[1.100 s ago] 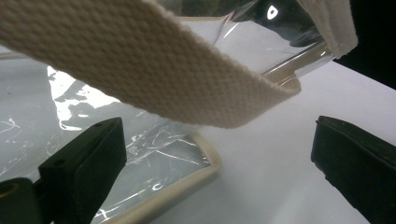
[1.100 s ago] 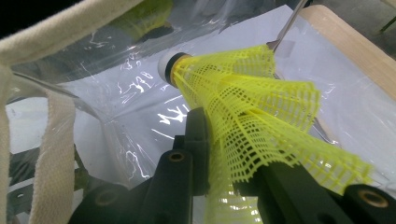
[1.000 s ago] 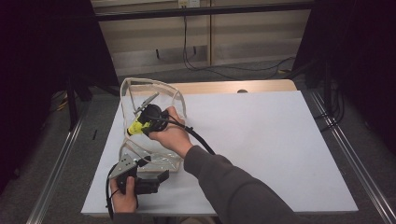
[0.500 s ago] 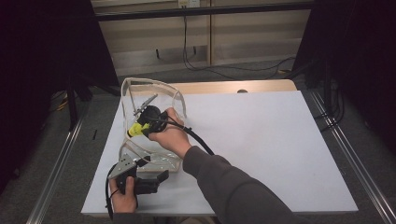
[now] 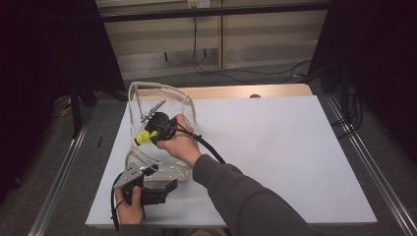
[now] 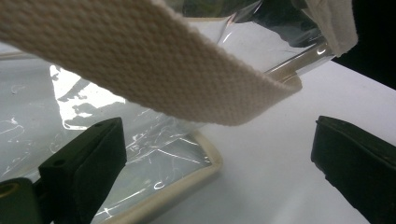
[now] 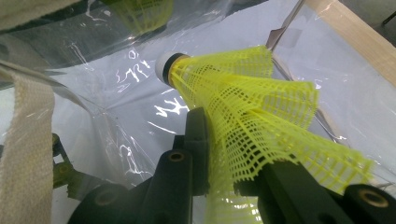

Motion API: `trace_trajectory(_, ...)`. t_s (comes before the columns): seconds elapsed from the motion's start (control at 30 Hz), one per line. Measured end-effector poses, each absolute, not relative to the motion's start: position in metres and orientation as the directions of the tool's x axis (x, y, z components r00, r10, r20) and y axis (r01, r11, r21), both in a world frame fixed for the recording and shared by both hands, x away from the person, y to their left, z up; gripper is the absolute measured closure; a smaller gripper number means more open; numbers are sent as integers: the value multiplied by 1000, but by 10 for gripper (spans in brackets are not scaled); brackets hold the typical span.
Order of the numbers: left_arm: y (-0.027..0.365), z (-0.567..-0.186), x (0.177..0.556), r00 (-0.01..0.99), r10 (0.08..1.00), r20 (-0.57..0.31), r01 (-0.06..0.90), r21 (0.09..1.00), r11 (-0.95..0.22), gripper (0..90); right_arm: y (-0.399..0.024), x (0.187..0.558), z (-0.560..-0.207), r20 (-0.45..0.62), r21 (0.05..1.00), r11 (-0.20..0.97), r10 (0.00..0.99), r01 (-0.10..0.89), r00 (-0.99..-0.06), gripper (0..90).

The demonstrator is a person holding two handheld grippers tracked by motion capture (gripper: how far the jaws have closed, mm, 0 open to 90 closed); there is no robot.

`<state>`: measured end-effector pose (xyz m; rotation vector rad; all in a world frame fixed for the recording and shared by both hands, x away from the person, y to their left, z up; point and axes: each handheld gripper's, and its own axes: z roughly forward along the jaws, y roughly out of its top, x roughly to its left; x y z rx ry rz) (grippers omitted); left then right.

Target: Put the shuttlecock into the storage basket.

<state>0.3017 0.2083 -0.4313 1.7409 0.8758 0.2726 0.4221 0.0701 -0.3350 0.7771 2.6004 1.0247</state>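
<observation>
Right gripper view, yellow shuttlecock (image 7: 252, 112) clamped, cork tip pointing upper-left

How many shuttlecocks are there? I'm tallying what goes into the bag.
1: a yellow shuttlecock pinched in the right gripper inside the clear bag. Folds of plastic could hide others.

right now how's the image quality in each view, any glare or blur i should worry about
High view: evenly lit white table, dark surroundings, sharp. Left gripper view: the cream woven strap sits close and soft-focused; bright glare patches on the clear plastic bag. Right gripper view: yellow mesh shuttlecock sharp, its near skirt and the black jaws blurred; white reflections streak the plastic.
</observation>
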Motion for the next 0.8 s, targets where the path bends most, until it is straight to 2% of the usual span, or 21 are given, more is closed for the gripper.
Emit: trace_trajectory(0.8, 210, -431, 301, 697, 676, -239, 417, 902, -110, 34, 80, 421, -350, -13, 642, 655, 528, 398, -849, 789)
